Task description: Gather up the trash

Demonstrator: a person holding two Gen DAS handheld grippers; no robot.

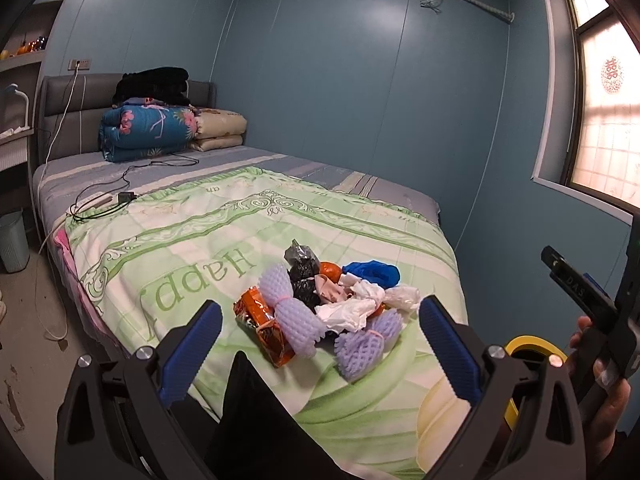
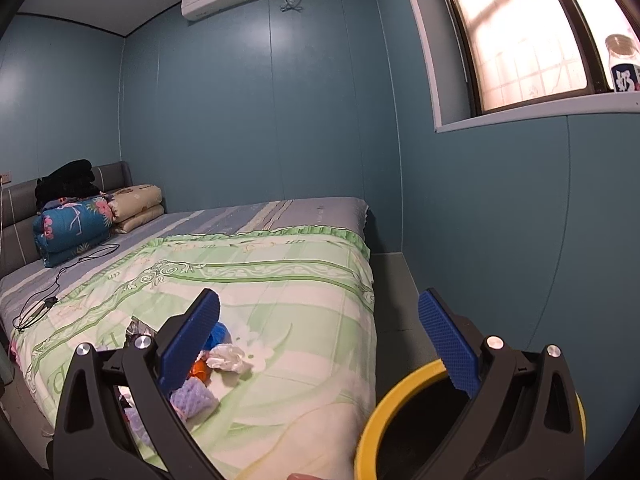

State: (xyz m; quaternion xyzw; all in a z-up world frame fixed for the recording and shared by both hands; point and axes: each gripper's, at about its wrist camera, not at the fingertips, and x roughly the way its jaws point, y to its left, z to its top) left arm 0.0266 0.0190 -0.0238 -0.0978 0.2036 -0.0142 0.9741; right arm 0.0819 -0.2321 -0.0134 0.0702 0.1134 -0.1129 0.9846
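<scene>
A heap of trash [image 1: 328, 304] lies on the green bedspread [image 1: 200, 248] near the foot of the bed: purple foam nets [image 1: 288, 304], an orange wrapper [image 1: 262, 330], crumpled white tissue [image 1: 352, 308], black plastic [image 1: 304, 268] and a blue bag [image 1: 374, 272]. My left gripper [image 1: 320, 352] hangs open just short of the heap, empty. In the right wrist view the same trash [image 2: 216, 364] shows partly behind the left finger. My right gripper [image 2: 320, 344] is open and empty over the bed's corner, above a yellow-rimmed bin [image 2: 400, 408] beside the bed.
Folded quilts [image 1: 152, 132] and black clothes [image 1: 154, 84] sit by the headboard. A charger cable [image 1: 120, 196] trails across the sheet. A pale waste basket [image 1: 14, 244] stands on the floor at left. A bottle [image 2: 622, 64] stands on the window sill. A hand [image 1: 604, 384] holds the other gripper.
</scene>
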